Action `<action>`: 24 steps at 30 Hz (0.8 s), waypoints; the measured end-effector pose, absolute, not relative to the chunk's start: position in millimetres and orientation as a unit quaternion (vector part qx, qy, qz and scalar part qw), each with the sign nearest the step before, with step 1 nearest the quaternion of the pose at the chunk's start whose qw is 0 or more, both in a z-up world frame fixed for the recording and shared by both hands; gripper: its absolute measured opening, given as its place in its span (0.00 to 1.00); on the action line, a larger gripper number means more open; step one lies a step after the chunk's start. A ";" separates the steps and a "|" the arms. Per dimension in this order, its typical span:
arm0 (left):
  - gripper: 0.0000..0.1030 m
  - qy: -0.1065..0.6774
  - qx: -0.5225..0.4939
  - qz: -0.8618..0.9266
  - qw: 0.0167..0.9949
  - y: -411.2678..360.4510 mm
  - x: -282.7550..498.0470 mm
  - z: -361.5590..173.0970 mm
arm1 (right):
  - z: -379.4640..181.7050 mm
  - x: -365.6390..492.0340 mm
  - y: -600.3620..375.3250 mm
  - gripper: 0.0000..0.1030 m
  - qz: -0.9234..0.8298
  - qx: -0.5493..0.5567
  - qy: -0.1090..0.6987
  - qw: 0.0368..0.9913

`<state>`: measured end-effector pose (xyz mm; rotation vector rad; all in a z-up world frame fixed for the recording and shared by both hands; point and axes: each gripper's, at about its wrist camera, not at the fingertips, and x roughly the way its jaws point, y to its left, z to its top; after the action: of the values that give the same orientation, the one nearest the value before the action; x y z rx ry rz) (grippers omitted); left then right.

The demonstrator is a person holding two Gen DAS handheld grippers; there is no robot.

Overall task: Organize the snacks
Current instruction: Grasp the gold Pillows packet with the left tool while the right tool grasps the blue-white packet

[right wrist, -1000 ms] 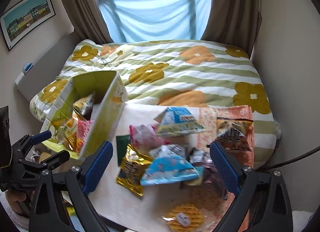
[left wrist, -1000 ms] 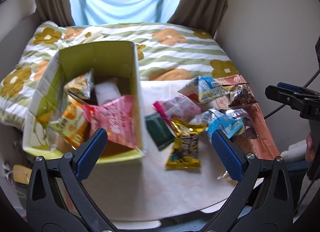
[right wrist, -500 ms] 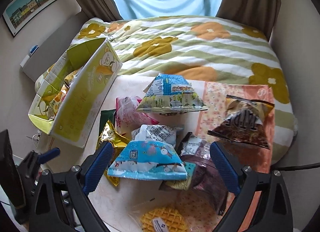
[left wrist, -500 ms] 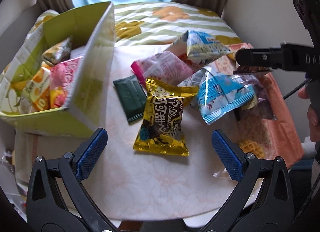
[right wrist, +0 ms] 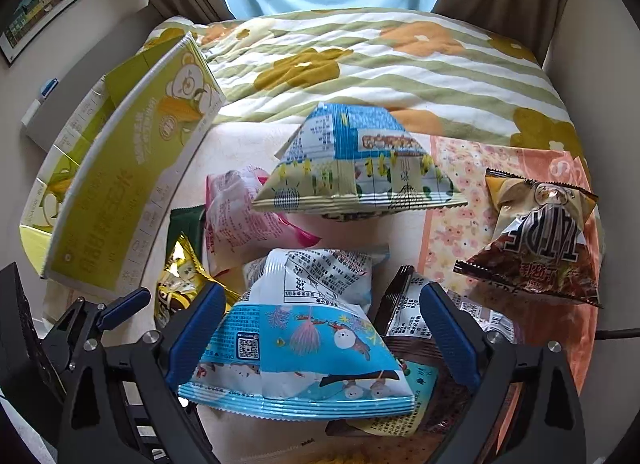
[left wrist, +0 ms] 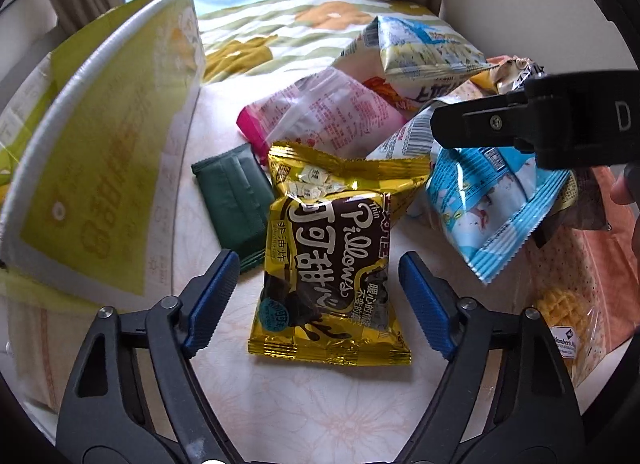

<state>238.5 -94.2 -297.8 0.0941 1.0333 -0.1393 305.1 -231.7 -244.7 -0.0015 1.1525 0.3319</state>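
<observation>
My left gripper (left wrist: 318,298) is open, its blue pads on either side of a gold "Pillows" snack bag (left wrist: 334,256) that lies flat on the white table (left wrist: 320,404). My right gripper (right wrist: 320,336) is open, its pads on either side of a light-blue snack bag (right wrist: 304,352), which also shows in the left wrist view (left wrist: 492,208). The yellow-green box (left wrist: 92,160) stands at the left; the right wrist view shows it too (right wrist: 128,192).
A dark green packet (left wrist: 236,200) and a pink bag (left wrist: 320,116) lie beside the gold bag. A pyramid bag (right wrist: 352,168), a brown bag (right wrist: 540,240), dark packets (right wrist: 408,316) and a waffle pack (left wrist: 560,316) lie around. A flowered bed (right wrist: 380,60) is behind.
Both grippers have moved down and forward toward the snack pile. The left now straddles the gold bag and the right straddles the light-blue bag. The box has slid to the left of view.
</observation>
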 end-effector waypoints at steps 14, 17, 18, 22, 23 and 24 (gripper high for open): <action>0.56 0.515 0.026 -0.065 0.854 -78.6 237.7 -311.4 | -249.6 304.3 -216.8 0.94 0.166 -0.038 0.548 0.819; 0.55 0.516 0.018 -0.054 0.855 -70.6 233.3 -307.7 | -252.8 301.3 -212.7 0.93 0.172 -0.054 0.548 0.817; 0.55 0.516 0.016 -0.052 0.855 -67.4 231.3 -306.8 | -254.0 300.9 -212.6 0.93 0.175 -0.053 0.549 0.816; 0.55 0.520 0.013 -0.041 0.853 -65.2 230.3 -305.6 | -258.7 299.8 -208.4 0.92 0.181 -0.063 0.551 0.812; 0.55 0.521 0.013 -0.039 0.853 -65.9 232.1 -305.1 | -261.0 299.3 -206.3 0.91 0.185 -0.066 0.553 0.810; 0.55 0.521 0.011 -0.036 0.853 -64.7 232.0 -304.2 | -263.5 298.8 -204.3 0.88 0.189 -0.069 0.556 0.807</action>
<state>232.0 -64.7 -304.2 0.0223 1.0962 -0.0763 298.8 -204.3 -263.5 -0.1478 1.1896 0.4047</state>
